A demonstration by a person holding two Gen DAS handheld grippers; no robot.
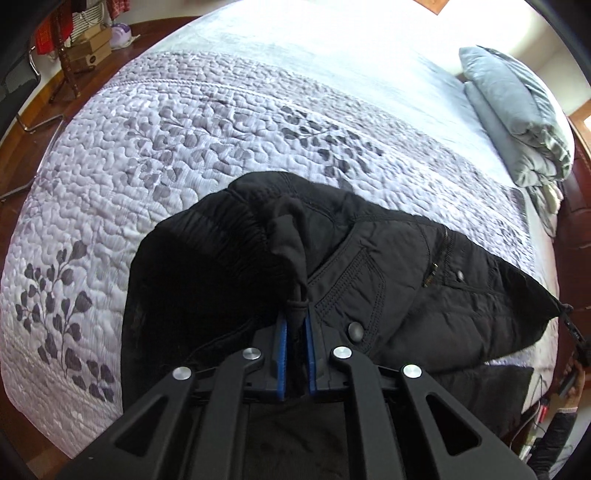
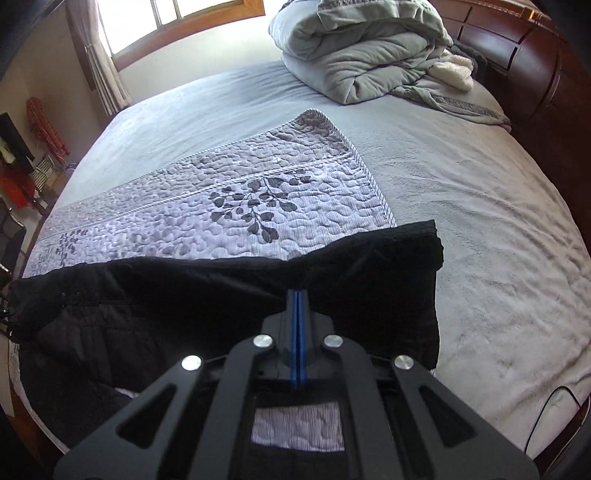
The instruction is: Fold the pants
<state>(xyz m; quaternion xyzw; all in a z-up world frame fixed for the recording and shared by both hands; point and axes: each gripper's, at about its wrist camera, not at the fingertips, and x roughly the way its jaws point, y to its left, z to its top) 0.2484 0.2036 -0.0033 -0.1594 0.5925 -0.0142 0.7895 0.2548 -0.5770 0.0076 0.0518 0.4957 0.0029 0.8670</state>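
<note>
Black quilted pants [image 1: 369,266] lie on a lilac quilted bedspread [image 1: 147,155]. In the left wrist view the waist end shows, with a pocket, a zip and snap buttons. My left gripper [image 1: 295,314] is shut on a bunched fold of the waistband and lifts it a little. In the right wrist view the pants [image 2: 184,295] stretch across the bedspread [image 2: 258,206], with the leg end at the right. My right gripper [image 2: 297,295] is shut on the top edge of the leg fabric. Its blue pads [image 2: 293,332] are pressed together.
A folded grey duvet [image 2: 362,55] lies at the head of the bed by the dark wooden headboard [image 2: 517,48]. The same bedding [image 1: 524,122] shows in the left wrist view. Boxes [image 1: 88,48] and a chair stand on the wooden floor at the far left. A window [image 2: 177,22] is beyond the bed.
</note>
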